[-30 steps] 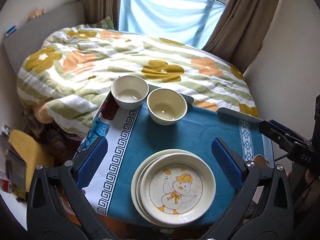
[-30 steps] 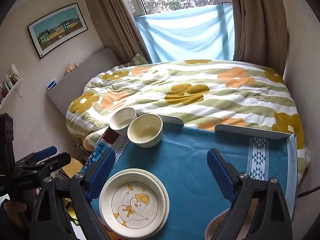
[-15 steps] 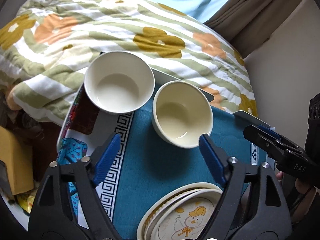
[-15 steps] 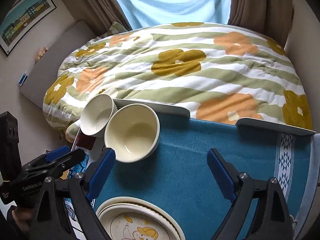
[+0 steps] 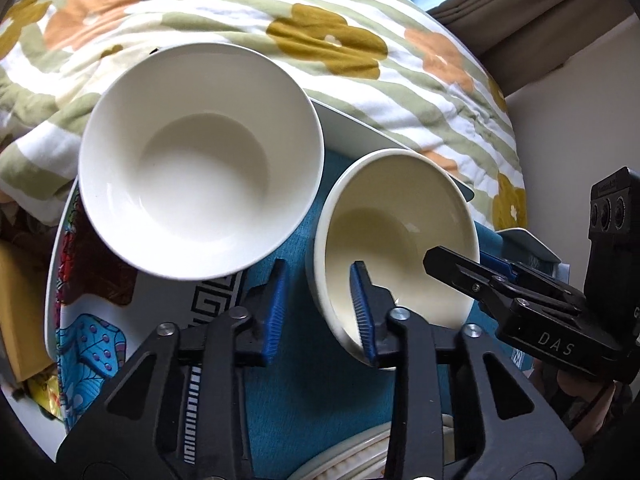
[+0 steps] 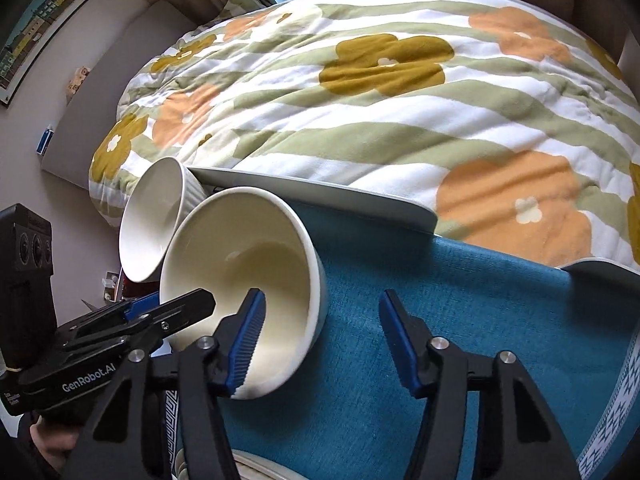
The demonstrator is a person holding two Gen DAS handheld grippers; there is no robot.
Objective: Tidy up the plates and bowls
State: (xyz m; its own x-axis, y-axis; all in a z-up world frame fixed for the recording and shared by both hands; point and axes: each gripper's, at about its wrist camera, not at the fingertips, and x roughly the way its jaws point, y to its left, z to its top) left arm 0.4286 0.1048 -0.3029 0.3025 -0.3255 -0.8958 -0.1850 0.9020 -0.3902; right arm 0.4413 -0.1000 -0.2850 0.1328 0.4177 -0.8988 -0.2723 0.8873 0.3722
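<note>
Left hand-held gripper (image 5: 318,312) has just been closing, jaws straddling the cream bowl (image 5: 400,240) near-left rim, contact unclear. Right hand-held gripper (image 6: 322,338) also closing, one finger inside that bowl. White bowl (image 5: 200,160) sits just left on the surface (image 6: 440,320).

This is a bedroom in a home: a bed with a flowered quilt (image 6: 380,112) fills the room, brown curtains (image 5: 532,8) hang behind it, and a framed picture (image 6: 36,28) hangs on the wall.

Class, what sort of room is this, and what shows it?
Most likely a bedroom: a flowered quilt spread over a bed, curtains at a window, and a framed picture on the wall.
</note>
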